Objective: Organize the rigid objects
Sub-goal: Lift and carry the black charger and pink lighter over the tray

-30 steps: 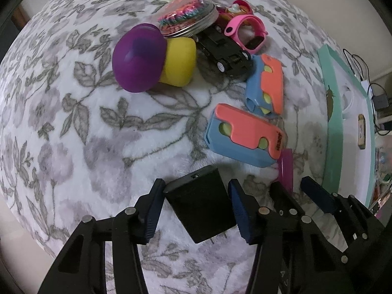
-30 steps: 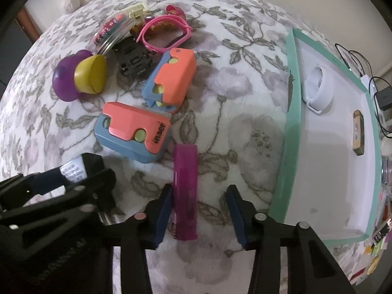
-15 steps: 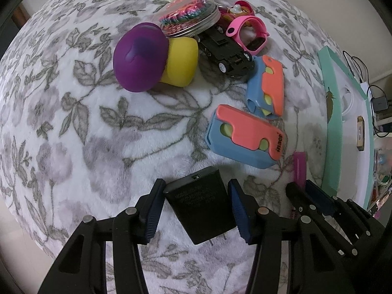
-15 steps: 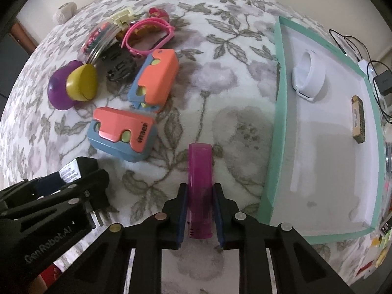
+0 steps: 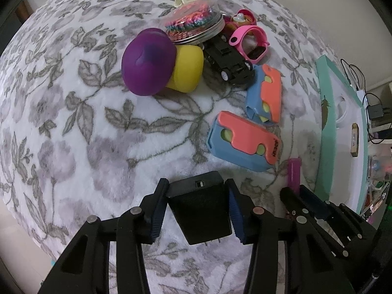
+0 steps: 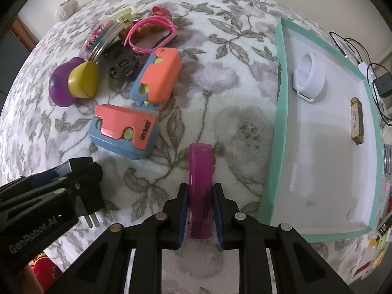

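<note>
The left gripper (image 5: 197, 210) has just been closing and its jaws clasp a black plug (image 5: 199, 210) on the flowered blanket (image 5: 73, 127). The right gripper (image 6: 200, 214) has just narrowed and grips a purple lighter (image 6: 200, 183) — the green-rimmed tray (image 6: 279, 112) lies just right.

A white fleece blanket (image 6: 220, 78) printed with grey leaves and mauve flowers carries a purple-capped, yellow-stemmed mushroom toy (image 5: 161, 71), a black toy car (image 5: 227, 63), a pink watch (image 5: 250, 41) and two coral-and-blue cases (image 6: 125, 129) with lime dots. A translucent magenta lighter (image 6: 199, 174) and a black charger (image 5: 201, 208) sit between blue-padded black tools. The tray (image 6: 278, 112) is white with a mint-green border.
</note>
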The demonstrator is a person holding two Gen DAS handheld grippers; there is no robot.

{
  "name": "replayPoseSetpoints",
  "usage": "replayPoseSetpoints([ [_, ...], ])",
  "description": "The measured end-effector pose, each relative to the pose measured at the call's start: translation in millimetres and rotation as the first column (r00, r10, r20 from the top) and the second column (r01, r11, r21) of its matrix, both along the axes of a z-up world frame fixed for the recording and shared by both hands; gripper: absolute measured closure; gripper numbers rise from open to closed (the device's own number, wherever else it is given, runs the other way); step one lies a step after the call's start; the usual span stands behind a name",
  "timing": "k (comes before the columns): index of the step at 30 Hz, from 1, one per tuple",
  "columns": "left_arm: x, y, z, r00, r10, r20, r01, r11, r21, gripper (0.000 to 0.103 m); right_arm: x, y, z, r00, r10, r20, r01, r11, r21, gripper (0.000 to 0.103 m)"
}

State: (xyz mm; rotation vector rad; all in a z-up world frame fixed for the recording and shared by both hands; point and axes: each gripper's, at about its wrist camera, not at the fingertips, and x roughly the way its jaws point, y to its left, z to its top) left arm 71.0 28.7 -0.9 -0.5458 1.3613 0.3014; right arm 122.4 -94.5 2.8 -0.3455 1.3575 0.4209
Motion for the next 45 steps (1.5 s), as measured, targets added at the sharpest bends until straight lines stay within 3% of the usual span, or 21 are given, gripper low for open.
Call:
replayPoseSetpoints([
  [14,-2.5,15.3,35.7,0.997,0.014,0.075,-0.015,1.000,0.013,0.055,2.7,-0.4,14.2,1.000,0.002,0.006,-0.002,1.000,0.022,0.082],
  [20,-9.6,15.7,74.6,0.980,0.006,0.199,-0.027,0.994,0.104,0.055,2.6,-6.5,43.4,0.998,-0.016,0.066,0.011,0.996,0.084,0.082],
  [25,-12.2,13.8,97.4,0.954,0.001,0.300,-0.037,0.993,0.113,0.055,2.9,-12.1,68.8,0.989,-0.047,0.142,0.028,0.990,0.135,0.082],
  [34,-2.5,-3.3,119.4,0.913,-0.024,0.406,-0.038,0.989,0.145,0.055,16.4,-51.0,111.6,0.945,-0.165,0.283,0.112,0.975,0.193,0.082],
  [38,1.1,-13.4,127.1,0.899,-0.037,0.435,-0.025,0.990,0.137,0.055,26.9,-83.7,123.0,0.923,-0.250,0.291,0.182,0.953,0.241,0.082],
  [45,23.8,-44.3,145.8,0.878,-0.122,0.463,0.044,0.984,0.175,0.055,46.3,-137.5,135.6,0.862,-0.375,0.340,0.309,0.922,0.233,0.082],
])
